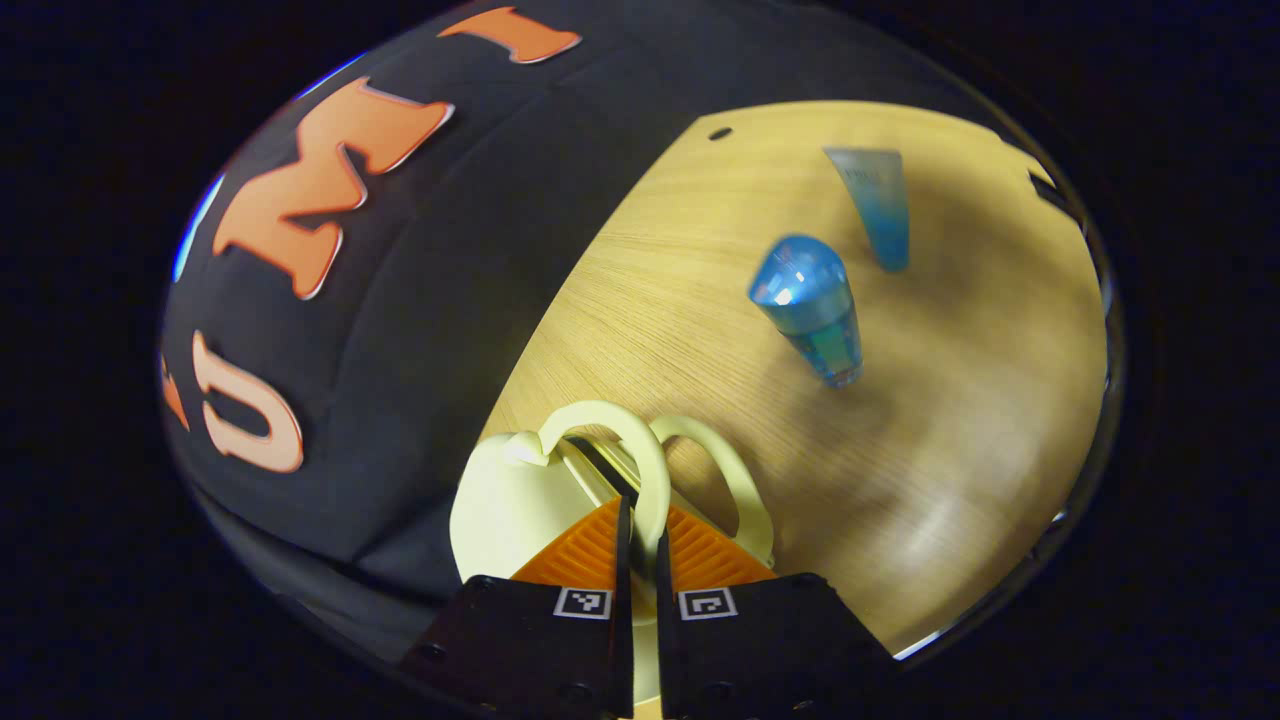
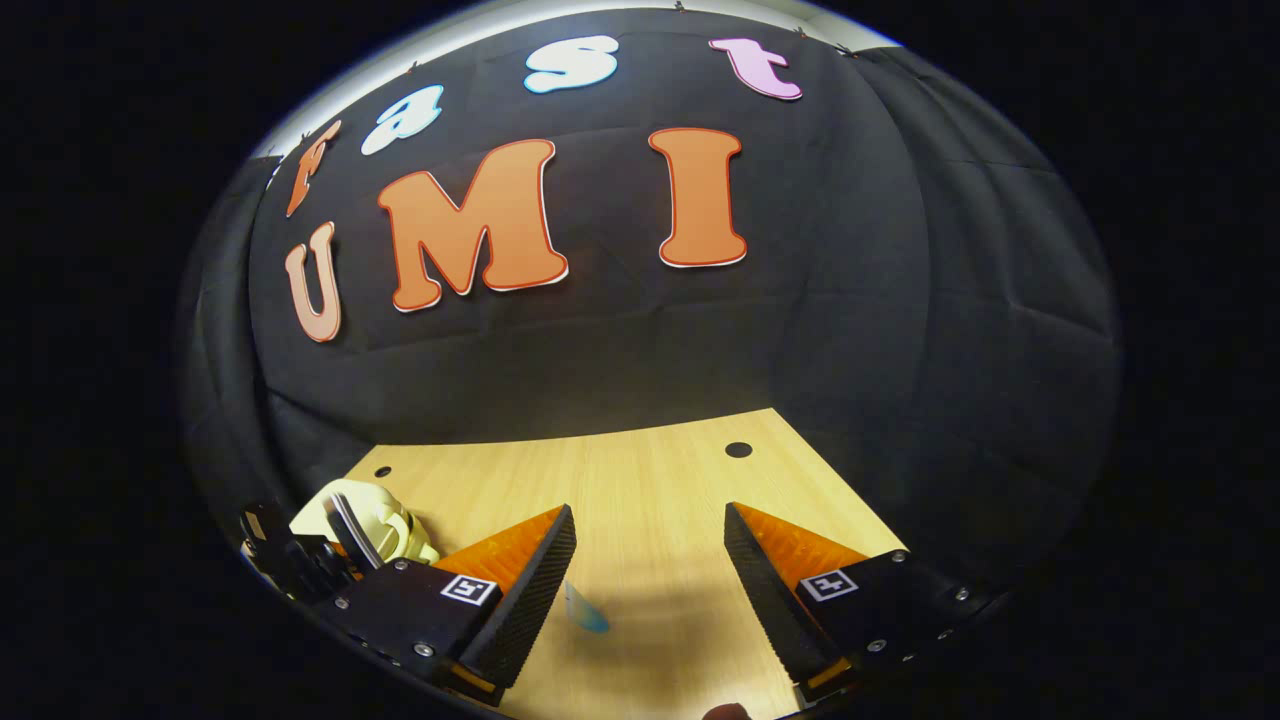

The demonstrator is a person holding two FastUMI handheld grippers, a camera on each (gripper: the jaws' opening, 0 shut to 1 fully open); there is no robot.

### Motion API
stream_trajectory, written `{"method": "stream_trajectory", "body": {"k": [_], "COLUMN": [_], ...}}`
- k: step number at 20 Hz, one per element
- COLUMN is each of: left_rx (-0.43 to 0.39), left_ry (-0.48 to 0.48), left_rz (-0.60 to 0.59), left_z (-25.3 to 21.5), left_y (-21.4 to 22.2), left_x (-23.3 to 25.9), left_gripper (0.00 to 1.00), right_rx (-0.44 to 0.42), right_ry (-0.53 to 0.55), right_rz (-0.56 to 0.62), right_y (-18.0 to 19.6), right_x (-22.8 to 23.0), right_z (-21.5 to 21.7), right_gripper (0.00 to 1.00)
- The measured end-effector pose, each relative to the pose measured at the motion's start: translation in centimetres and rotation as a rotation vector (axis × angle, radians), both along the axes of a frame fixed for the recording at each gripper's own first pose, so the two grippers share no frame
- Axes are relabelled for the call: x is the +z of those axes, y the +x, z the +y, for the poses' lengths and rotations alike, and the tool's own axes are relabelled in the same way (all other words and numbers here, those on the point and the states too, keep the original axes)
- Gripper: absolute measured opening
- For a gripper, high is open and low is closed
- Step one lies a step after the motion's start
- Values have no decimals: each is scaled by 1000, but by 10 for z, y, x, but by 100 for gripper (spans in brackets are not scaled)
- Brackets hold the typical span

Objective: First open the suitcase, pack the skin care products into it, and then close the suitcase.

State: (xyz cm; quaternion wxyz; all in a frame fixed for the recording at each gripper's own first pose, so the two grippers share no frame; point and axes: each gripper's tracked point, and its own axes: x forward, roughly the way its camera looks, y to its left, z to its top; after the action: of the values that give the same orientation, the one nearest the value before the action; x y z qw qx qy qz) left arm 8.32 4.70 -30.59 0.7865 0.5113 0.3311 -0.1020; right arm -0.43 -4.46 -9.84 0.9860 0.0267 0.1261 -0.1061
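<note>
The suitcase (image 1: pixel 510 500) is a small pale yellow case. In the left gripper view it sits at the near left edge of the wooden table (image 1: pixel 950 400), close to the black cloth wall (image 1: pixel 450 300). Its two curved handles (image 1: pixel 640 450) stand up side by side. The left gripper (image 1: pixel 640 545) has its fingers drawn close together on one handle, the one nearer to the case body; the thin loop passes through the narrow gap between them, and both fingers seem to press on it. The second handle is free, just beside the right finger.

Further on the table, a blue bottle (image 1: pixel 810 310) with a round cap stands tilted in the view, apart from the suitcase. Behind it a blue tube (image 1: pixel 880 205) lies flat, near the bottle but not touching it. Around both products the wood is bare, and the far edge of the table has a small dark hole (image 1: pixel 720 133) near it.

In the right gripper view, the right gripper (image 2: pixel 650 570) is wide open over the table and holds nothing. Between its fingers the wood runs free to the back edge, where the cloth wall begins. A bit of the blue tube (image 2: pixel 585 610) shows just beside its left finger. The suitcase (image 2: pixel 370 520) is at the lower left of this view, with the left gripper (image 2: pixel 300 560) partly seen at it.
</note>
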Motion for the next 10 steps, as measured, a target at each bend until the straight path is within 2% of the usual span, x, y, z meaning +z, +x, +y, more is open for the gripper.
{"method": "stream_trajectory", "body": {"k": [4,10], "left_rx": [85,211], "left_ry": [-244,-645], "left_rz": [-42,-78], "left_z": [-1,35], "left_y": [1,19], "left_x": [46,81], "left_gripper": [10,10], "right_rx": [29,59], "right_ry": [8,23], "right_rz": [-19,-58], "right_y": [6,12], "right_x": [5,20], "right_z": [28,77], "right_gripper": [94,94]}}
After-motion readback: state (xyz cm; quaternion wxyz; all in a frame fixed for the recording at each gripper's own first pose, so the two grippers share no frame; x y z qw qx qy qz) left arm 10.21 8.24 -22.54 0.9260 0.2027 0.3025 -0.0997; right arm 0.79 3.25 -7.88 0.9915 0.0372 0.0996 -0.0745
